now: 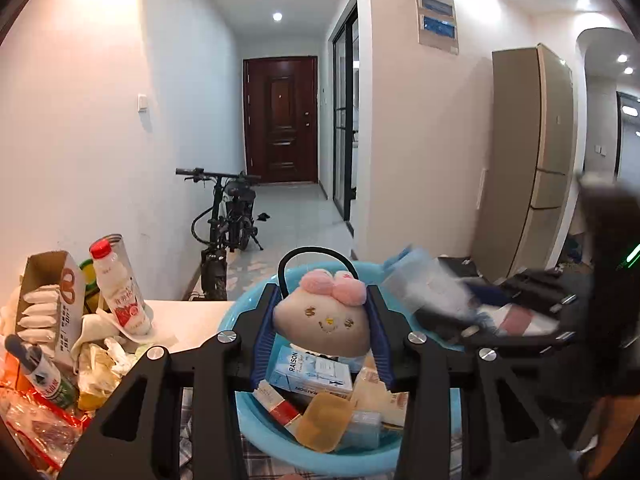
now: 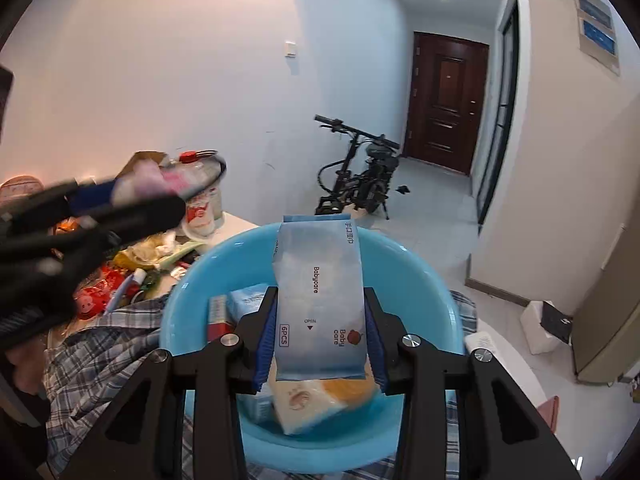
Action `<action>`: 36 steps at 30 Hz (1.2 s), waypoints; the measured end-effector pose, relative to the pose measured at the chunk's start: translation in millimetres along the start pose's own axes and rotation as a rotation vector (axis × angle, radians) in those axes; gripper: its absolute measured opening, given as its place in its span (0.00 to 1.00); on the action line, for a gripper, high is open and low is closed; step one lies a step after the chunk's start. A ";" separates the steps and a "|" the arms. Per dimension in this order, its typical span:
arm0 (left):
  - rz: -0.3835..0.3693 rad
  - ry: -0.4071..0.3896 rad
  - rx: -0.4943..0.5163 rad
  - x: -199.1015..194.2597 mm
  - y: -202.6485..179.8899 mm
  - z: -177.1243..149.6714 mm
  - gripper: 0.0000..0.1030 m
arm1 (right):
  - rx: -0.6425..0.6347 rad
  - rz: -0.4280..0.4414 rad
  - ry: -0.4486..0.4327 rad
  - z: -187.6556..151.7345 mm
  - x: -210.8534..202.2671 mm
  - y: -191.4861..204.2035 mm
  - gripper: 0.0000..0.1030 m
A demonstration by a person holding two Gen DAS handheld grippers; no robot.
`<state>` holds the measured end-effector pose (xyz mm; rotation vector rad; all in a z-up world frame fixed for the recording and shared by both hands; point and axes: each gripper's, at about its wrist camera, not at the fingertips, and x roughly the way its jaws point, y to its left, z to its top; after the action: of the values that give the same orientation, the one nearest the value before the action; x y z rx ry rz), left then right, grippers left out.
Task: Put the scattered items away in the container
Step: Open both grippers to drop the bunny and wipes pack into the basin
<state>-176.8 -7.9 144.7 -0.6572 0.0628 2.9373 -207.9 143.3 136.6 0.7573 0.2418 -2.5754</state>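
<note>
While both grippers are poised above the light-blue plastic basin (image 2: 420,280), each is seen clamped on one item. Between the blue pads of the left gripper (image 1: 326,312) a beige plush toy (image 1: 324,326) with pink ears and a black loop strap is held, its sides pressed by both fingers; the same gripper is seen blurred at the left edge of the right wrist view. Between the pads of the right gripper (image 2: 320,320) a pale-blue pack of Babycare wet wipes (image 2: 318,300) is gripped upright, its lower end hanging over the basin's interior. Inside the basin, a white-and-blue carton printed RAISON (image 1: 310,372), a red-and-white box (image 1: 278,402), an orange-tinted packet (image 1: 322,420) and a cream-coloured packet (image 2: 304,404) are shown lying together. The basin is set on a checked cloth (image 2: 100,356). To its left, on the white tabletop (image 1: 192,320), a red-capped drink bottle (image 1: 120,284), an opened snack carton (image 1: 48,300) and crumpled wrappers (image 1: 100,364) are left scattered. A black bicycle (image 1: 226,224) is parked in the hallway behind.
</note>
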 end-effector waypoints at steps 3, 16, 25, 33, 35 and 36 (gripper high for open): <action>0.022 0.044 -0.004 20.8 6.0 -5.6 0.39 | 0.021 -0.009 0.003 -0.8 2.9 -7.0 0.40; 0.016 0.090 -0.029 33.7 15.9 -12.2 0.40 | -0.034 -0.014 0.078 -8.6 30.6 16.0 0.40; 0.015 0.096 -0.013 32.4 9.4 -12.7 0.40 | -0.033 -0.011 0.079 -8.2 30.3 17.0 0.40; -0.017 0.087 -0.049 34.4 16.6 -12.1 0.99 | -0.029 -0.029 0.083 -7.2 30.3 17.3 0.62; -0.016 0.092 -0.069 36.6 20.1 -11.4 0.99 | -0.020 -0.053 0.066 -6.3 26.8 16.1 1.00; -0.011 0.096 -0.069 37.3 21.4 -11.4 0.99 | -0.019 -0.060 0.056 -5.8 24.6 16.0 1.00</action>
<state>-208.4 -25.4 118.7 -0.8055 -0.0329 2.9078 -216.3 121.8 117.6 0.8278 0.3099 -2.6065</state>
